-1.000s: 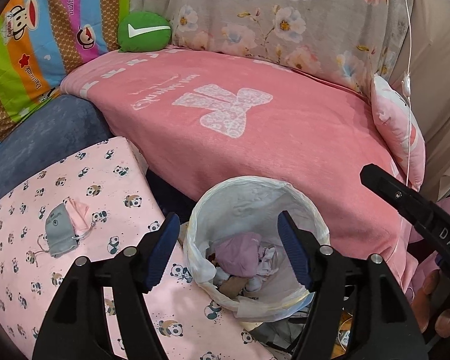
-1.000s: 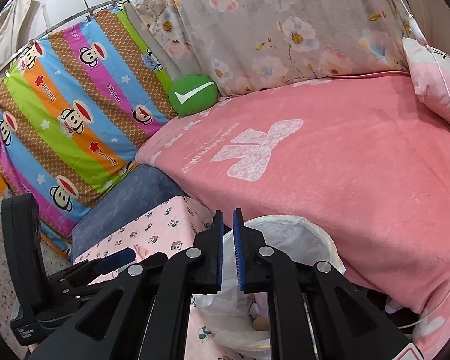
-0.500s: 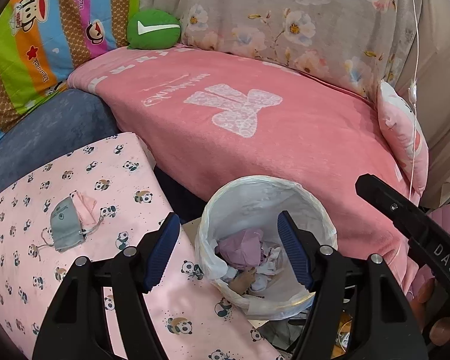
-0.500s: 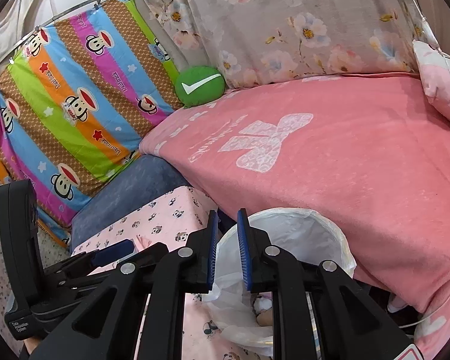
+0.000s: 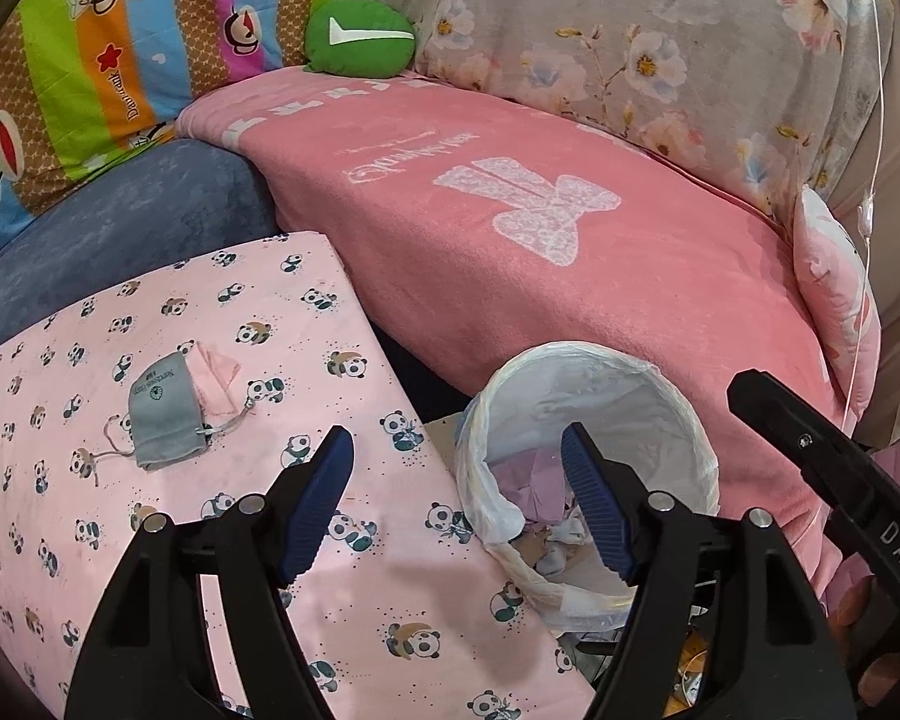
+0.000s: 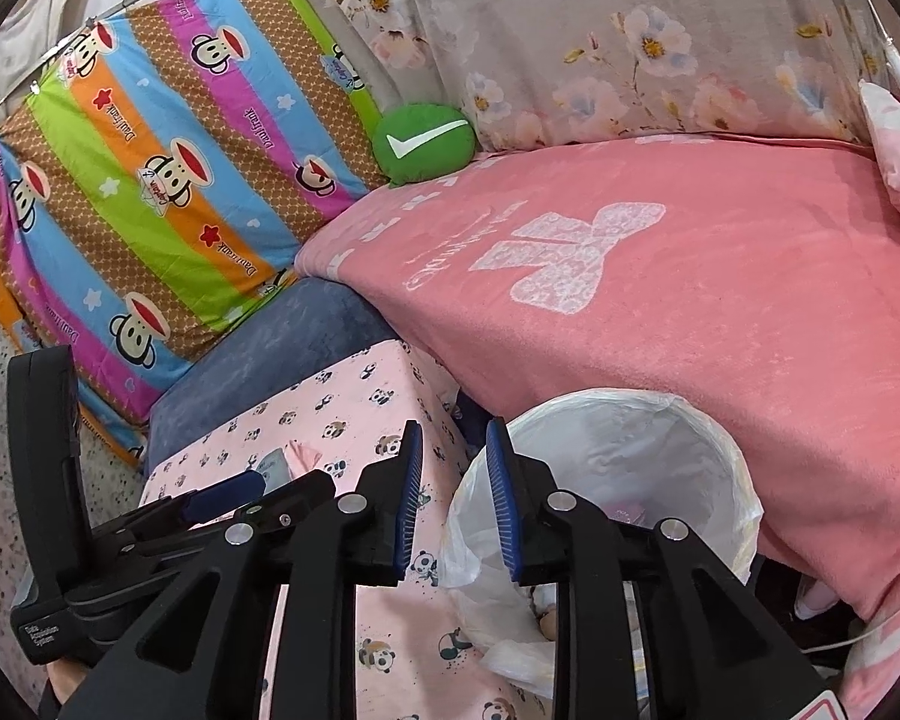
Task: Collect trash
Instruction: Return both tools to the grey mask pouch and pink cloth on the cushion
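A white bin with a plastic liner stands between the panda-print surface and the pink bed; crumpled paper and tissue trash lie inside it. The bin also shows in the right wrist view. A grey drawstring pouch with a pink cloth lies on the panda-print surface. My left gripper is open and empty, above the bin's left rim. My right gripper is slightly open and empty, over the bin's left edge.
A pink blanket covers the bed behind the bin. A green cushion, a striped monkey-print quilt, a floral sheet and a pink pillow lie around it. A blue-grey cushion sits at left.
Both grippers have shifted left, so the bin sits more to the right in view. The right gripper's jaws have opened from nearly shut to a small gap.
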{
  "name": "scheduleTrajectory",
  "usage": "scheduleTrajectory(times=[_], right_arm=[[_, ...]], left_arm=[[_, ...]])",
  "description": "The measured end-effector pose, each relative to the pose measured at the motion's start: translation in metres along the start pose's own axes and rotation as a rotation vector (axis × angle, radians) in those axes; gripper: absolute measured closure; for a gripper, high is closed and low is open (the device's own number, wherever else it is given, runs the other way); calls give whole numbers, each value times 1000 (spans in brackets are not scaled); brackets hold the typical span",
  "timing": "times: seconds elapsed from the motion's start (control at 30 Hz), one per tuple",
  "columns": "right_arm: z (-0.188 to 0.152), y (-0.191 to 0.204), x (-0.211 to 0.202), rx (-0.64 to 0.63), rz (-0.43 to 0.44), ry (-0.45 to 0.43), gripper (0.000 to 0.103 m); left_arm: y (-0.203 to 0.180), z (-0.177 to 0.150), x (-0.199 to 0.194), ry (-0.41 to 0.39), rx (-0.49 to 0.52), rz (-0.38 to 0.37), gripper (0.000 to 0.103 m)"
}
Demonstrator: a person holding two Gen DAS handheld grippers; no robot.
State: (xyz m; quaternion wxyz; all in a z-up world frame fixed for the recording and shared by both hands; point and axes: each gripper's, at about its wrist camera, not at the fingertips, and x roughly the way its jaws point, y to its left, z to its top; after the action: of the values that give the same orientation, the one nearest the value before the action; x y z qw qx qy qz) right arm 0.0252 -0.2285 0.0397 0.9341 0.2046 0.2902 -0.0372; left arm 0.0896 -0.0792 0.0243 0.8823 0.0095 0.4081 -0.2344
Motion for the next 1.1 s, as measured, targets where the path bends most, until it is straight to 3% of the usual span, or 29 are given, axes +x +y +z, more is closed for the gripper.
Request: scheduleTrajectory(times=[0.57,0.67,0.8,1.1], right_arm=[[-19,53,44,-75,39,88,77],[-23,62,54,-87,40,106,77],[-28,74,68,-101,41,128,72],[-44,111,130,-151,60,221,72]], left_arm=[[62,-11,5,23,-97,54,34],[78,-15,7,26,-121,79,27],[107,-21,13,40,-162,118,24],[182,-36,34,99,-283,178,23]])
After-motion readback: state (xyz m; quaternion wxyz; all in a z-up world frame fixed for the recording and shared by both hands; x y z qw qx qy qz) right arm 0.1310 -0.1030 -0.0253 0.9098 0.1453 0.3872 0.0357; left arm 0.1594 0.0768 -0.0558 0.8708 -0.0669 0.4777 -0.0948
